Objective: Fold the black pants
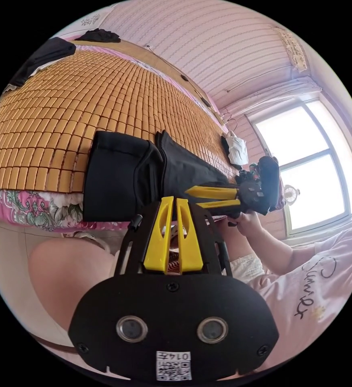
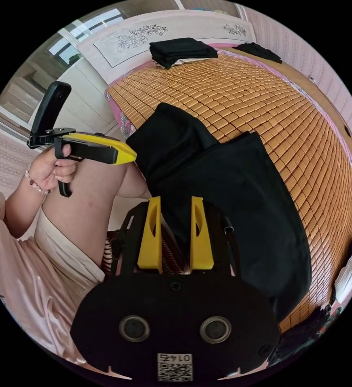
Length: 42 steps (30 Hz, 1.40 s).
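We've got the pants (image 2: 240, 209) approx. half-folded on the mat (image 2: 264, 105), more folds left; left gripper (image 1: 175, 201) closed w/ nothing, right gripper (image 2: 176, 201) apart.

left gripper (image 1: 175, 201) closed and empty — right gripper (image 2: 176, 201) open.

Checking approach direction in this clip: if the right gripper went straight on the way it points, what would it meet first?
Most likely the black pants: the right gripper has its open jaws aimed at the cloth's near edge at the bamboo mat's edge. Depth is unclear.
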Tool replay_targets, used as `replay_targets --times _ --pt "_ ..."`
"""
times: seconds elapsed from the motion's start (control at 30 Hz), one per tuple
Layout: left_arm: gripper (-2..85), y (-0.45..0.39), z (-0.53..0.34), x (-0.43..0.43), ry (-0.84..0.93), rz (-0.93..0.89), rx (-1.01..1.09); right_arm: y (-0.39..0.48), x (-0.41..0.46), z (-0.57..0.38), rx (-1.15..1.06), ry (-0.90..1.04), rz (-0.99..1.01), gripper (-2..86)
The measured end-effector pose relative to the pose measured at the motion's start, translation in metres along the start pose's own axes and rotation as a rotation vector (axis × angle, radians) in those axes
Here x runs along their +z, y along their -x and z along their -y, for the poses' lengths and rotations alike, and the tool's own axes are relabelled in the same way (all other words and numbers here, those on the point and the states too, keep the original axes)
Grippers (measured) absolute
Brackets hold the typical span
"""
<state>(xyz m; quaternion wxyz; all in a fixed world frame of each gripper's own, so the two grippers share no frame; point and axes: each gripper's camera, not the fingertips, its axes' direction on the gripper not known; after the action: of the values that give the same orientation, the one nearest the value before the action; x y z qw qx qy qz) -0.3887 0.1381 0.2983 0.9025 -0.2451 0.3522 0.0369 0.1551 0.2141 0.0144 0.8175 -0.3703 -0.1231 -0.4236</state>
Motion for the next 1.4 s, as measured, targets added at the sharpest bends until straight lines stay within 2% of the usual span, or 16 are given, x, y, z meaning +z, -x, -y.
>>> replay_targets --times 0.07,0.17,0.3,0.47,0.6,0.7,0.77,0.9,1.0,1.07,1.2,1.33,1.4 --pt "-0.6 -0.001 0.003 -0.001 -0.01 -0.007 0.005 0.013 0.033 0.022 -0.027 0.073 -0.066 6.8" --pt "0.5 -0.005 0.006 0.002 0.001 -0.006 0.025 0.018 0.036 0.032 -0.042 0.044 -0.15 0.8" --pt "4.1 -0.018 0.007 0.016 0.054 0.08 0.077 0.009 0.036 0.041 -0.071 0.068 0.002 1.6" --pt "7.0 -0.035 0.009 0.033 0.054 0.178 0.134 -0.056 0.031 0.102 -0.011 -0.03 -0.174 12.0" --pt "9.9 -0.046 0.009 0.05 0.09 0.281 0.174 -0.095 0.054 0.158 0.005 0.002 -0.164 15.0" --pt "10.7 -0.055 0.006 0.06 0.109 0.322 0.202 -0.106 0.081 0.186 -0.036 0.081 -0.13 12.6" --pt "10.0 -0.06 0.005 0.066 0.121 0.352 0.216 -0.097 0.088 0.188 -0.117 0.062 -0.16 7.0" --pt "5.6 -0.072 0.003 0.068 0.134 0.361 0.252 -0.091 0.094 0.183 -0.163 0.049 -0.184 5.1" --pt "3.5 -0.089 -0.004 0.061 0.127 0.384 0.308 -0.101 0.077 0.174 -0.132 0.001 -0.094 3.1" --pt "2.8 -0.107 -0.014 0.048 0.106 0.395 0.359 -0.104 0.04 0.157 -0.119 -0.117 -0.057 2.5" --pt "1.5 -0.151 -0.04 0.008 -0.01 0.446 0.468 -0.089 -0.019 0.135 -0.24 -0.212 -0.066 1.9" --pt "0.3 -0.156 -0.051 -0.008 -0.094 0.496 0.483 -0.067 -0.064 0.129 -0.342 -0.263 -0.091 1.4" --pt "-0.3 -0.146 -0.046 -0.009 -0.065 0.441 0.438 -0.063 -0.07 0.126 -0.346 -0.271 -0.073 1.3"
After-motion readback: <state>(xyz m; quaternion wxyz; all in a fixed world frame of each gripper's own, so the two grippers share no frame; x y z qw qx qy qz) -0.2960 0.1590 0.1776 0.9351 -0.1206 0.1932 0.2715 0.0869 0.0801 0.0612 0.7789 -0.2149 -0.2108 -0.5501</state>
